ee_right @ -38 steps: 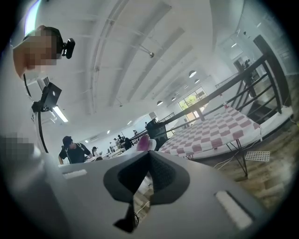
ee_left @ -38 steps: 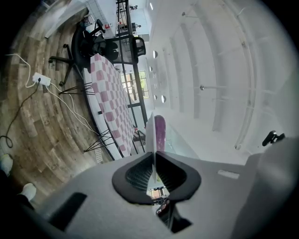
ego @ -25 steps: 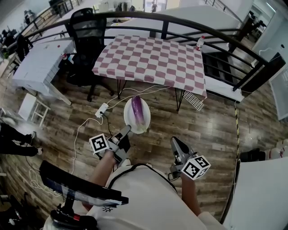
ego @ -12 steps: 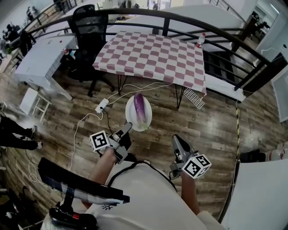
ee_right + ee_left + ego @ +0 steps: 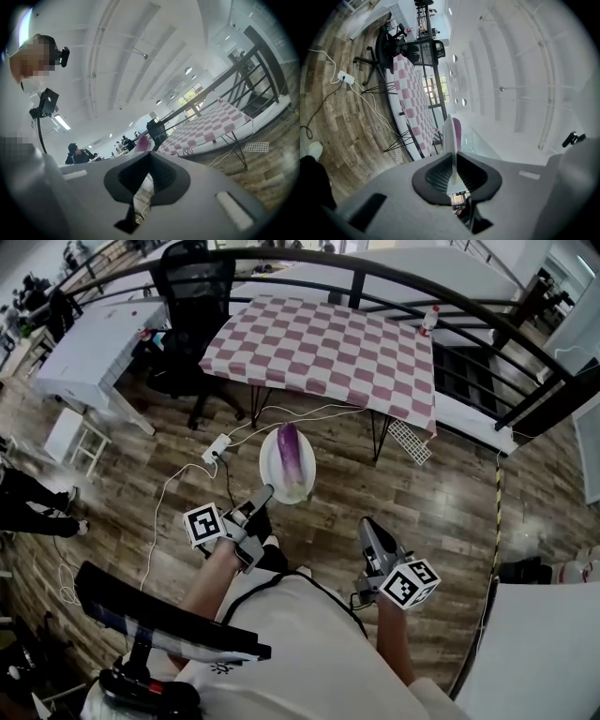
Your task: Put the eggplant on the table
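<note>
A purple eggplant [image 5: 291,451] lies on a white plate [image 5: 277,486] held out above the wooden floor, short of the table with the red-and-white checked cloth [image 5: 323,357]. My left gripper [image 5: 265,493] is shut on the plate's near rim. In the left gripper view the plate [image 5: 448,136] stands edge-on between the jaws, with the eggplant [image 5: 457,132] behind it. My right gripper [image 5: 367,525] hangs to the right of the plate, shut and holding nothing. In the right gripper view its tips [image 5: 150,153] meet, and the eggplant [image 5: 141,140] peeks over them.
A black office chair [image 5: 192,306] stands left of the table beside a white desk [image 5: 89,357]. A black railing [image 5: 469,310] curves behind. A bottle [image 5: 429,322] stands on the table's far right corner. Cables and a power strip [image 5: 216,448] lie on the floor. A person's legs [image 5: 28,507] show at left.
Both grippers and the plate with the eggplant have edged slightly toward the checked table. The grip on the plate is unchanged.
</note>
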`<act>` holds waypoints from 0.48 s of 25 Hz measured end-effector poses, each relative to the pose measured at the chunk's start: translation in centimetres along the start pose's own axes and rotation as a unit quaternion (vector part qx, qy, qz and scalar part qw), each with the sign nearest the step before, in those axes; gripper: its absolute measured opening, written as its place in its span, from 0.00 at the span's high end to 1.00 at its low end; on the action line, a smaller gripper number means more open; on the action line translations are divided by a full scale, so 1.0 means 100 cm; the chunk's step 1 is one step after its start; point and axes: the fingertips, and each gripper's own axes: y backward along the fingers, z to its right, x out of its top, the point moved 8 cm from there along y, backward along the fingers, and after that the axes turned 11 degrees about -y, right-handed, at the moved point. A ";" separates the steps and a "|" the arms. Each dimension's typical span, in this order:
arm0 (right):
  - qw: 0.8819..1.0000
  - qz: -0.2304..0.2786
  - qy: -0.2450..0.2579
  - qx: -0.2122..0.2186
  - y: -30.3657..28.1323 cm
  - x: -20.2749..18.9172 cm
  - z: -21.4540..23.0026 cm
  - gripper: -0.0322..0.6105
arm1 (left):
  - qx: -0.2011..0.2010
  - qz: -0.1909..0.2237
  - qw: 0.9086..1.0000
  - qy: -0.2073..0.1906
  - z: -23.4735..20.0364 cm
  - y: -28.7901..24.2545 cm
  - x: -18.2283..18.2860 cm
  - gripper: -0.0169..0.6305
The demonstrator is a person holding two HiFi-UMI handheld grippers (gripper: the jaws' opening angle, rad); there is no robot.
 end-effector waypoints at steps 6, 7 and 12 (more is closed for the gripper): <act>1.000 -0.009 0.003 0.004 -0.012 0.002 0.000 0.94 | 0.002 0.007 1.000 0.003 -0.005 0.001 0.005 0.92; 1.000 -0.010 0.004 0.004 -0.015 0.002 0.000 0.94 | 0.001 0.008 1.000 0.006 -0.006 0.001 0.007 0.92; 1.000 -0.005 0.003 -0.002 -0.036 0.006 0.000 0.94 | 0.001 0.003 1.000 0.010 -0.018 -0.003 0.024 0.92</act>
